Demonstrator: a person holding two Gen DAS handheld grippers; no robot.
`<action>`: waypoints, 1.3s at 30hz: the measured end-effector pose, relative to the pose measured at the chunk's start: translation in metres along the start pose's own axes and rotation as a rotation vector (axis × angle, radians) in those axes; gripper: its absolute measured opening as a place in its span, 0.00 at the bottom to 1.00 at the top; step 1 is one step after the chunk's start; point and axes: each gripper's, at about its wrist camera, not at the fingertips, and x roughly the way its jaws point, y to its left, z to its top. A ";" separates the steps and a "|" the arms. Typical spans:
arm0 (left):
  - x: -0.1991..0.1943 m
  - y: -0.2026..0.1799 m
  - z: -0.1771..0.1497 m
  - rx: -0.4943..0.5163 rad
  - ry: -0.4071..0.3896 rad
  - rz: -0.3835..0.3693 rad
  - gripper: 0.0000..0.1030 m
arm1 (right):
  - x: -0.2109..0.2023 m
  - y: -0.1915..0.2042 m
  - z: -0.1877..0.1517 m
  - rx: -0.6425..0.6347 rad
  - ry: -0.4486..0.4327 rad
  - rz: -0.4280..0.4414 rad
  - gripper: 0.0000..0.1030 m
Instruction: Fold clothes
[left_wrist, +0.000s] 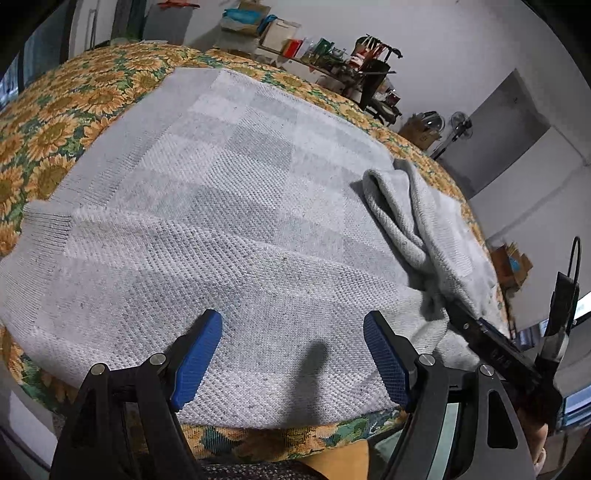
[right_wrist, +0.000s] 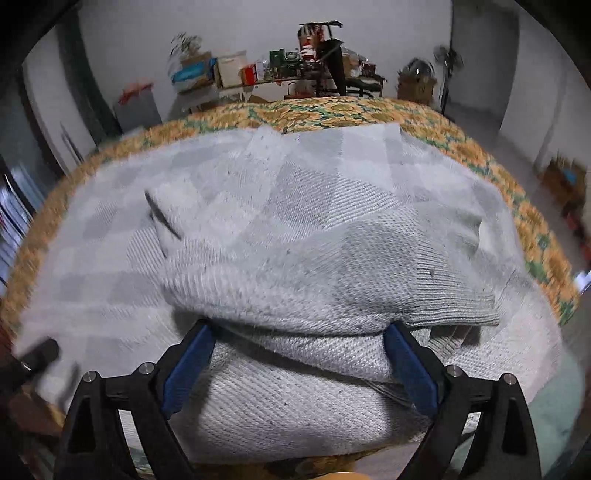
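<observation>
A light grey checked knit sweater (left_wrist: 221, 206) lies spread on a sunflower-patterned cover (left_wrist: 55, 122). One sleeve (left_wrist: 417, 221) is bunched up on its right side. My left gripper (left_wrist: 291, 321) hovers open just above the sweater's near part, with nothing between its fingers. In the right wrist view the sweater (right_wrist: 295, 206) has a thick fold with a ribbed cuff (right_wrist: 461, 310) pulled over toward me. My right gripper (right_wrist: 297, 332) stands wide open, and that fold lies loosely between its blue pads (right_wrist: 192, 362). The right gripper's black body (left_wrist: 495, 350) shows at the sweater's right edge.
The cover's near edge (left_wrist: 280, 439) runs just below the sweater's hem. Behind the cover stand a cluttered table (right_wrist: 295, 70), cardboard boxes (left_wrist: 421, 133) and a fan (left_wrist: 460, 123) against a white wall. A blurred dark shape, probably the other gripper, is at the lower left (right_wrist: 37, 354).
</observation>
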 end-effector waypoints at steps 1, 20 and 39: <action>0.000 -0.001 0.000 0.005 -0.001 0.005 0.77 | 0.000 0.004 -0.001 -0.023 0.001 -0.025 0.93; 0.010 -0.017 0.025 0.114 -0.042 0.212 0.77 | 0.009 -0.039 0.001 0.033 0.017 -0.045 0.97; 0.038 -0.016 0.021 0.235 -0.066 0.311 1.00 | 0.013 -0.031 -0.004 -0.020 0.011 -0.087 1.00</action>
